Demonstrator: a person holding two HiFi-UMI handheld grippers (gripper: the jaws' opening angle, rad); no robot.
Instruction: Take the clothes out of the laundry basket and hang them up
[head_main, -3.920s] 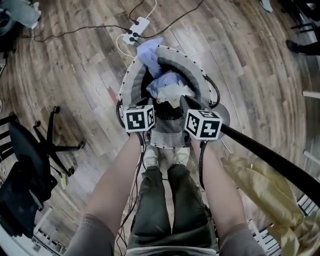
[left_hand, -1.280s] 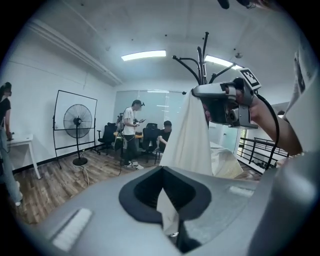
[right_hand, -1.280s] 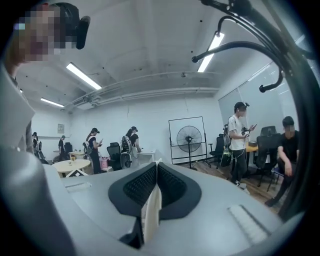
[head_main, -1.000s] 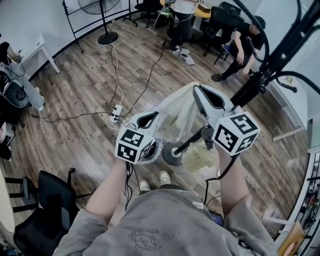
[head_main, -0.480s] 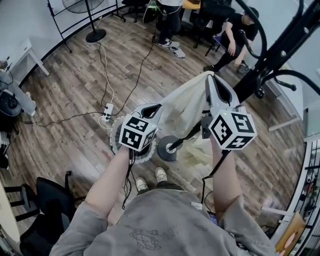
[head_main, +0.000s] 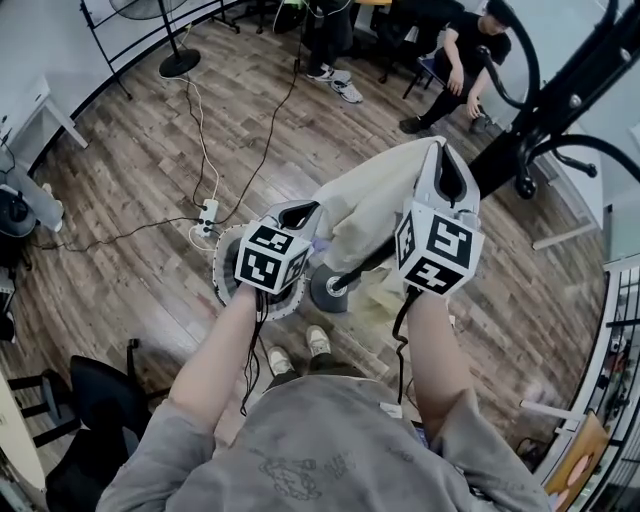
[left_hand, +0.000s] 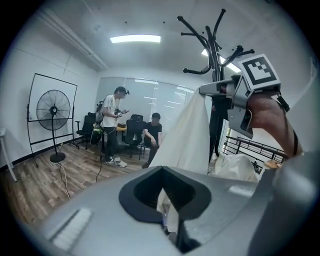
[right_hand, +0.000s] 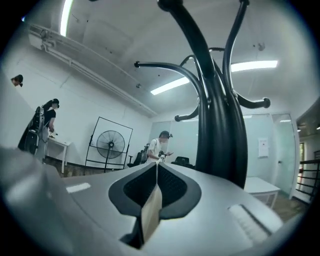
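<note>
Both clenched on cream garment (head_main: 372, 203): left gripper (head_main: 300, 213) fingers (left_hand: 100, 200) lower, right gripper (head_main: 438, 152) fingers (right_hand: 212, 200) higher.

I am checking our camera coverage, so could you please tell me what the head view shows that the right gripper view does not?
Only the head view shows the laundry basket, the power strip, the coat stand's round base and the left gripper. Only the right gripper view shows the ceiling lights and the edge of the cream garment pinched between the shut jaws of the right gripper. Both show the stand's black pole, the garment and the standing fan.
</note>
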